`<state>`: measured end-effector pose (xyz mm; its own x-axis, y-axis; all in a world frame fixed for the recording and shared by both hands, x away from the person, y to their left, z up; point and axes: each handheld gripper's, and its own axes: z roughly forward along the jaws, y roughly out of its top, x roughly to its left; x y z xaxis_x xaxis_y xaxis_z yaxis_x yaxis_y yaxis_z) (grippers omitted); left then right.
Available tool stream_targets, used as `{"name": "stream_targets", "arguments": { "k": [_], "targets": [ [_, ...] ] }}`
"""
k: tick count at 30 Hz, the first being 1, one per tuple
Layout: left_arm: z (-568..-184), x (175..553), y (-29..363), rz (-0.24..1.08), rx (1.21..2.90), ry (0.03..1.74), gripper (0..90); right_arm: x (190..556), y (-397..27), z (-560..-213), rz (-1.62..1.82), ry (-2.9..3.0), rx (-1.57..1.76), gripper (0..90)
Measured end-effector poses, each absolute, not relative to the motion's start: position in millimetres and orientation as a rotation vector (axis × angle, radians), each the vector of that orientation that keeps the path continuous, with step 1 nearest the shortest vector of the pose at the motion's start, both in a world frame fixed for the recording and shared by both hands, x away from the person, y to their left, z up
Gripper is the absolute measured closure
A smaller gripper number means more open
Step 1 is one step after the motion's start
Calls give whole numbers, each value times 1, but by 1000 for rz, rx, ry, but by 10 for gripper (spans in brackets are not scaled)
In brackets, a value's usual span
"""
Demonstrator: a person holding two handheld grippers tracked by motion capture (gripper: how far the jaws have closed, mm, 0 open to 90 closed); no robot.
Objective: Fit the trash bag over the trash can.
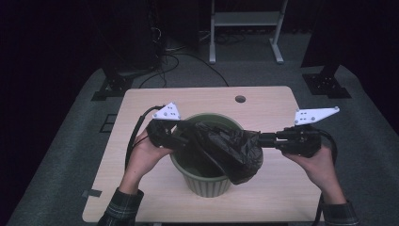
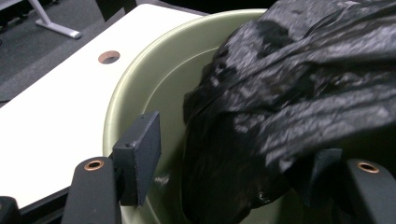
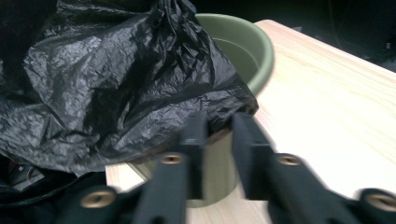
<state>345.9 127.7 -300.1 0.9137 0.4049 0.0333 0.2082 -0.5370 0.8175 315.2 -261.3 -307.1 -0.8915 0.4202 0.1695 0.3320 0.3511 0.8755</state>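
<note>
Right gripper (image 3: 219,126) pinched the black bag's (image 1: 226,148) edge just outside the green bin (image 1: 207,186) rim, while left gripper (image 2: 229,158) stood half-open astride the opposite rim.

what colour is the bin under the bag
Olive green bin, clearest in the right gripper view.

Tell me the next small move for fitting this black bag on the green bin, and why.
Probably draw the right gripper outward and down, so the black bag hem wraps the green bin rim. Its jaws look pinched on the bag edge beside the rim, and the bag already drapes over that side. The left gripper stands open around bag and bin wall, so it isn't pulling yet.
</note>
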Motion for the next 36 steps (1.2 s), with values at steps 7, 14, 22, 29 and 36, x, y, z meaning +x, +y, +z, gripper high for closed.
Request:
{"name": "stream_targets", "arguments": {
  "k": [7, 14, 22, 29, 36],
  "targets": [
    [-300, 340, 122, 264, 2167, 391, 302, 338, -220, -295, 1582, 2539, 630, 897],
    [-299, 332, 122, 274, 2164, 362, 200, 365, -187, -286, 1556, 2543, 625, 898],
    [-287, 317, 131, 291, 2131, 285, 117, 389, -169, -289, 1527, 2538, 662, 898],
    [-270, 308, 125, 270, 2088, 208, 105, 393, -169, -292, 1520, 2538, 680, 898],
    [-260, 311, 115, 220, 2047, 198, 126, 393, -167, -293, 1514, 2546, 673, 898]
  ]
}}
